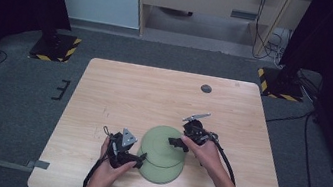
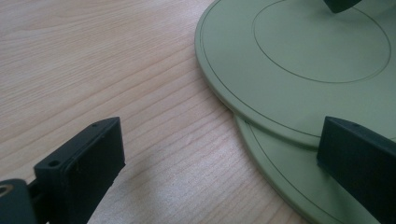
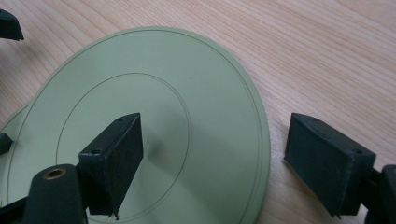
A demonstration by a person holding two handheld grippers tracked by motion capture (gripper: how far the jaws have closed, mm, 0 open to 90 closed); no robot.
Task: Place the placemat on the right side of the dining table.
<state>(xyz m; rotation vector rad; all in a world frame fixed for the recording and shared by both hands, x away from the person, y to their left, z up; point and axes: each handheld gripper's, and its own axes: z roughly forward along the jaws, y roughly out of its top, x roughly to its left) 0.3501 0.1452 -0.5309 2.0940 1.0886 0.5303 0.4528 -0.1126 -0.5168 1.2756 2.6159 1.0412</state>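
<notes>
High view: a person works two green plates (image 1: 161, 149), stacked off-centre at the near middle of the desk (image 1: 119, 91). The right gripper (image 1: 186, 139) straddles the upper plate's (image 3: 154, 112) right edge with fingers (image 3: 114, 158) spread; the left gripper (image 1: 130, 154), also spread, flanks the lower plate's (image 2: 289, 182) rim. Lifting the top plate cleanly seems to call for a level pinch on its rim.

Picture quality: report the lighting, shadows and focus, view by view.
High view: small and soft, the dark surroundings swallowing detail, the table evenly lit. Left gripper view: wood grain sharp, the near black jaws softer. Right gripper view: one jaw throws a soft shadow on the upper green plate; no harsh glare.
</notes>
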